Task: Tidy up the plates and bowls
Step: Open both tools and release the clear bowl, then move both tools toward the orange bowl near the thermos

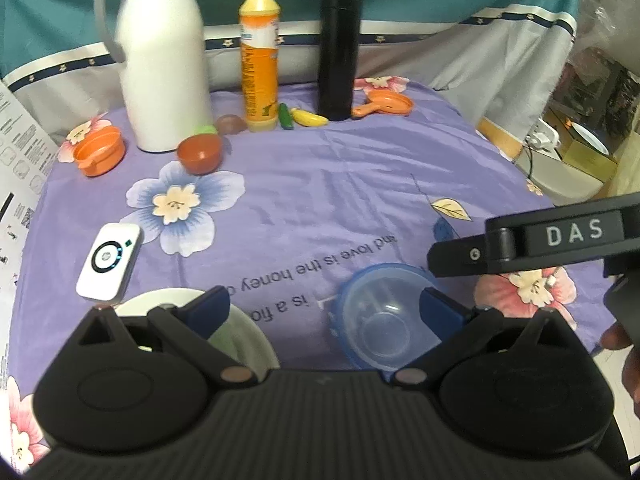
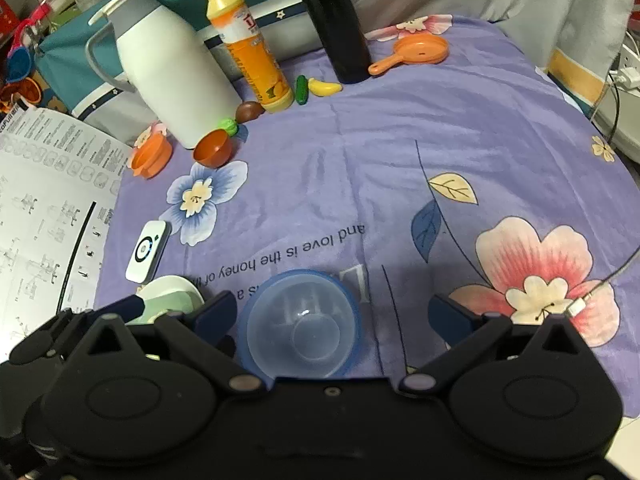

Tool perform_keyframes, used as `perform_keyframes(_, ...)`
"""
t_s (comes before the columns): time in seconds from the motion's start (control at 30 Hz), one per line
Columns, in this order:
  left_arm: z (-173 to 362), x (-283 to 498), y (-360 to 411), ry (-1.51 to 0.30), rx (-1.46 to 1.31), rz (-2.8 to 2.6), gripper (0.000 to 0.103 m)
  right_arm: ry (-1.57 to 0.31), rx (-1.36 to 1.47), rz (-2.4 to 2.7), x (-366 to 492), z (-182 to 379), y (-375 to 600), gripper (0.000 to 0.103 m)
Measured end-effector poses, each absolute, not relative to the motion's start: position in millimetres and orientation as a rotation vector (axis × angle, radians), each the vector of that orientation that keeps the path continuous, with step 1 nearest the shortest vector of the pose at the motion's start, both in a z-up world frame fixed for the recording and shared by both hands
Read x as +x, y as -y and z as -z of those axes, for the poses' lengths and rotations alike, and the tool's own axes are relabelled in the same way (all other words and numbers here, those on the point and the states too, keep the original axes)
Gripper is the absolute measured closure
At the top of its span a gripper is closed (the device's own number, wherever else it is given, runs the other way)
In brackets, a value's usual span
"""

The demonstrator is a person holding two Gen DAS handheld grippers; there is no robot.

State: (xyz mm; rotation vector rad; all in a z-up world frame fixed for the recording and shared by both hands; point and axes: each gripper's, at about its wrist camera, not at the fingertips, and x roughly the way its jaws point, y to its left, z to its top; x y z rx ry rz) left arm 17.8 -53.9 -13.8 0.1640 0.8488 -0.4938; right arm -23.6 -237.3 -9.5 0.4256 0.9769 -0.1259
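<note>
Both sets of fingers stand spread wide with nothing between the pads: the left gripper (image 1: 326, 306) hangs over the gap between two vessels, and the right gripper (image 2: 332, 312) hovers just above the blue bowl (image 2: 302, 324), whose rim sits between its fingers without touching them. That bowl, clear blue plastic and empty, rests upright on the table (image 2: 400, 152) on its purple flowered cloth. It looks light, stiff and rather slick, so a pinch across the rim wall seems the surest hold. Just left of the blue bowl sits a white bowl (image 2: 172, 292) with a pale green inside, probably ceramic, so heavier and chippable; its contents are hidden. Far beyond the blue bowl stand a small orange bowl (image 2: 213, 148) and an orange cup (image 2: 152, 158), both apparently empty.
</note>
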Motion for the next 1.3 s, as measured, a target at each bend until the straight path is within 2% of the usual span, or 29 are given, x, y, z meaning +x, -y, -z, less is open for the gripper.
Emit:
perform_keyframes(0.5,24,71,12,-0.864,0.109,0.405,0.0,-0.999,0.349,0.076,27,9,207,0.0)
perform_keyframes(0.9,42,150,-30,-0.858,0.053,0.27,0.0,-1.01,0.335,0.033,112,15,184,0.0)
perform_keyframes(1.2,49,215,-29,-0.834,0.013,0.199,0.0,-1.003,0.413,-0.003,180,29,182,0.0)
perform_keyframes(1.3,53,235,-24,-0.836,0.008,0.201,0.001,-1.002,0.428,0.004,203,35,182,0.009)
